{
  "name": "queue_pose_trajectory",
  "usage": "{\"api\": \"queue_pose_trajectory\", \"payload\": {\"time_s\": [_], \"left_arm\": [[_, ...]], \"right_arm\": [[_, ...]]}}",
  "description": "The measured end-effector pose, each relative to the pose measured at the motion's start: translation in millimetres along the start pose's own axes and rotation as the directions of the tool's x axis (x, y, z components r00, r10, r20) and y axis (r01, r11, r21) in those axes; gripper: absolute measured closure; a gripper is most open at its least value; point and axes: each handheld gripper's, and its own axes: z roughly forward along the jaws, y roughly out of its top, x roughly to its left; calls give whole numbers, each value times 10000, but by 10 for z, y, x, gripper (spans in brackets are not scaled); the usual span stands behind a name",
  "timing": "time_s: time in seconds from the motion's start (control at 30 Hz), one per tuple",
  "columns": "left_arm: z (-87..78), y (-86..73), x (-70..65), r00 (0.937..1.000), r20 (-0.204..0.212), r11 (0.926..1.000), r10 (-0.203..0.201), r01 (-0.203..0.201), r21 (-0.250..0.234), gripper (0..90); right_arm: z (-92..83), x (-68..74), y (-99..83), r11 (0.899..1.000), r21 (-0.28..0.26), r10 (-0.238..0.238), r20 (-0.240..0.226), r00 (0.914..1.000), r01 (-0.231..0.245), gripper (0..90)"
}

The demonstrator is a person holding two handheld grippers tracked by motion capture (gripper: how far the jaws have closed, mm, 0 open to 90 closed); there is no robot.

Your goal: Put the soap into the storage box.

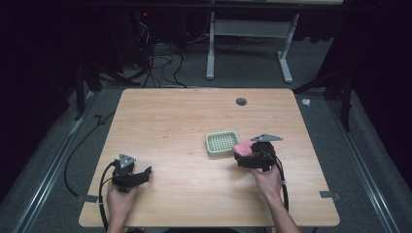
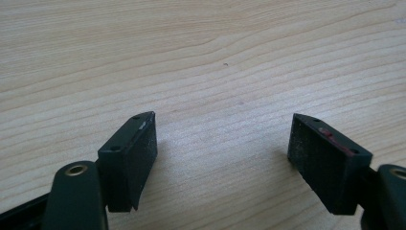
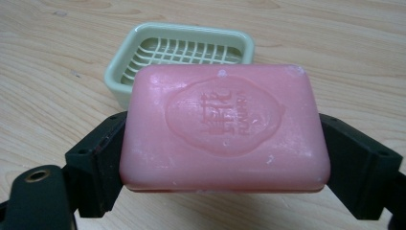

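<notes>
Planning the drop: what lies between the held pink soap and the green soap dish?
Nothing: in the right gripper view, bare table separates the soap from the dish.

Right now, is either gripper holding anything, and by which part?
The right gripper holds the pink soap bar flat, its jaws pressing the bar's two short ends. The left gripper holds nothing, its jaws standing open.

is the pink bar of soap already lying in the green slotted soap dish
No, the pink bar of soap is clamped between the jaws of the right gripper, with the pale green slotted soap dish standing empty behind it.
</notes>
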Motion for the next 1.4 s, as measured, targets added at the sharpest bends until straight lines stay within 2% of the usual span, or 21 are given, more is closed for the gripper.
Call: {"api": "queue_pose_trajectory", "payload": {"time_s": [0.3,0.7,1.0,1.4], "left_arm": [[1,0,-2,10000,-20,10000,9,-9,-8,259],[2,1,-6,10000,-41,10000,44,-44,14,261],[2,1,-7,9999,-29,9999,112,-112,31,258],[4,0,-11,10000,-11,10000,99,-99,-3,258]], "right_arm": [[126,100,126,9998,113,-176,-217,9996,178,139],[284,200,278,9996,247,-147,-428,9990,157,139],[407,269,390,9994,323,-147,-392,9991,160,139],[588,338,473,9975,704,-67,-265,9996,85,139]]}}
